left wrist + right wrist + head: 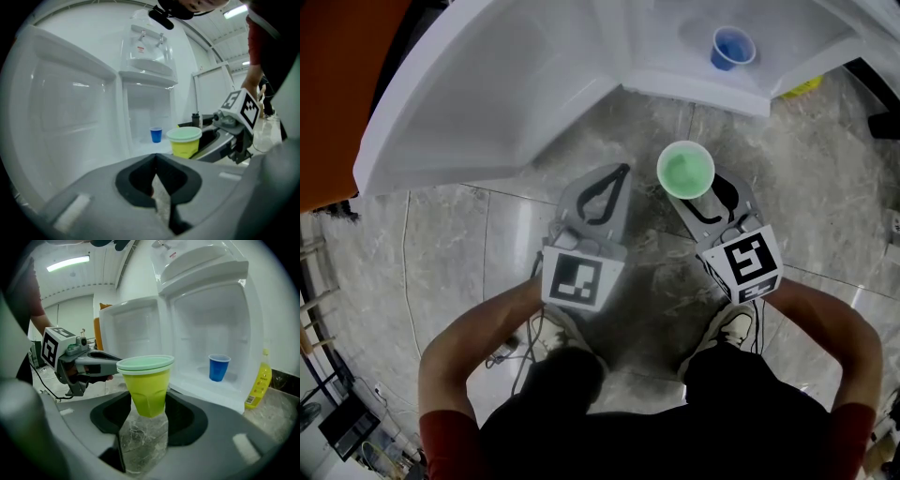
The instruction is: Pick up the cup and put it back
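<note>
I'm gripping one of two cups, with two grippers in view.

My right gripper (147,411) is clamping wide on the lower body of the green cup (685,169), holding it upright above the marble floor (441,244). My left gripper (156,161) is hovering beside it, jaws together on nothing. The single blue cup (732,47) is standing upright inside the open white fridge (206,324), and one yellow bottle (259,380) is standing just outside it.

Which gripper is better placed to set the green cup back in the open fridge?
Right. The right gripper grips the green cup upright between its jaws, facing the open fridge compartment where the blue cup stands. The left gripper is shut and empty, off to its side.
</note>
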`<act>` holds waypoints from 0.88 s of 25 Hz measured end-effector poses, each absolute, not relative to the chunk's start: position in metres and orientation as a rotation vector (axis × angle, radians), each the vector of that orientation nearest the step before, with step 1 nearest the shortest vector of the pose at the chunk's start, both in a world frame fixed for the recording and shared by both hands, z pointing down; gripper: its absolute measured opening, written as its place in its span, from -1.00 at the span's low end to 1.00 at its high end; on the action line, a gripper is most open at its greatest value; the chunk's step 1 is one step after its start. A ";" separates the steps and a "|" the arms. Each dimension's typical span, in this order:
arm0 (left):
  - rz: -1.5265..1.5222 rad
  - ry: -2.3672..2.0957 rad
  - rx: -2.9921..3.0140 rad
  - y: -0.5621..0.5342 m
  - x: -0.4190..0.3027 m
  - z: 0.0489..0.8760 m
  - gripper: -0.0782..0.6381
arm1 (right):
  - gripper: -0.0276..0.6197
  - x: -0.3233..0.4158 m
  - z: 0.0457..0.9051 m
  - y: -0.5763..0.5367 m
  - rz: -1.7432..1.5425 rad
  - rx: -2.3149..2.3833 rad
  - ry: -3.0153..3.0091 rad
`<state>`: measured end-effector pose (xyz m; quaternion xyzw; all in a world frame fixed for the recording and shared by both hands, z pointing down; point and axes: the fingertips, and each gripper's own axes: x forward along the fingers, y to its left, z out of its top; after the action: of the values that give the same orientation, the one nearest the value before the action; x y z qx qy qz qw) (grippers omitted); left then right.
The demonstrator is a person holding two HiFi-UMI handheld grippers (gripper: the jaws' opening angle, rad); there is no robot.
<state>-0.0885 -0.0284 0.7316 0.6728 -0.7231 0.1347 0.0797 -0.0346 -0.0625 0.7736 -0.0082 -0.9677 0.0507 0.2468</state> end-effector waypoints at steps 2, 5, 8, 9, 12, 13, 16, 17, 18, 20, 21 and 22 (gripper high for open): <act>0.405 -2.160 2.017 -0.028 -0.087 0.733 -0.78 | -0.20 -0.034 0.775 -0.060 0.142 -0.029 -2.633; 0.401 -2.152 2.007 -0.027 -0.087 0.736 -0.78 | -0.20 -0.032 0.779 -0.056 0.144 -0.043 -2.618; 0.393 -2.157 1.993 -0.026 -0.089 0.736 -0.78 | -0.20 -0.028 0.786 -0.050 0.159 -0.061 -2.599; 0.396 -2.158 1.990 -0.025 -0.090 0.737 -0.78 | -0.20 -0.027 0.788 -0.049 0.162 -0.064 -2.592; 0.392 -2.160 1.984 -0.024 -0.092 0.737 -0.78 | -0.20 -0.023 0.794 -0.047 0.168 -0.065 -2.573; 0.388 -2.160 1.981 -0.024 -0.093 0.737 -0.78 | -0.20 -0.022 0.796 -0.046 0.173 -0.064 -2.567; 0.394 -2.155 1.978 -0.024 -0.093 0.738 -0.78 | -0.20 -0.020 0.799 -0.046 0.192 -0.062 -2.555; 0.396 -2.152 1.980 -0.025 -0.092 0.739 -0.78 | -0.21 -0.020 0.800 -0.046 0.197 -0.062 -2.553; 0.395 -2.150 1.981 -0.025 -0.092 0.739 -0.78 | -0.20 -0.020 0.800 -0.045 0.200 -0.063 -2.552; 0.394 -2.148 1.984 -0.026 -0.092 0.739 -0.78 | -0.20 -0.021 0.801 -0.045 0.203 -0.068 -2.550; 0.395 -2.146 1.984 -0.027 -0.092 0.740 -0.78 | -0.21 -0.021 0.802 -0.045 0.204 -0.069 -2.548; 0.395 -2.145 1.983 -0.027 -0.092 0.741 -0.78 | -0.20 -0.021 0.803 -0.045 0.206 -0.069 -2.546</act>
<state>-0.0920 -0.0268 0.7405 0.6695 -0.7243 0.1334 0.0966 -0.0207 -0.0449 0.8029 -0.0259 -0.9538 0.0770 0.2891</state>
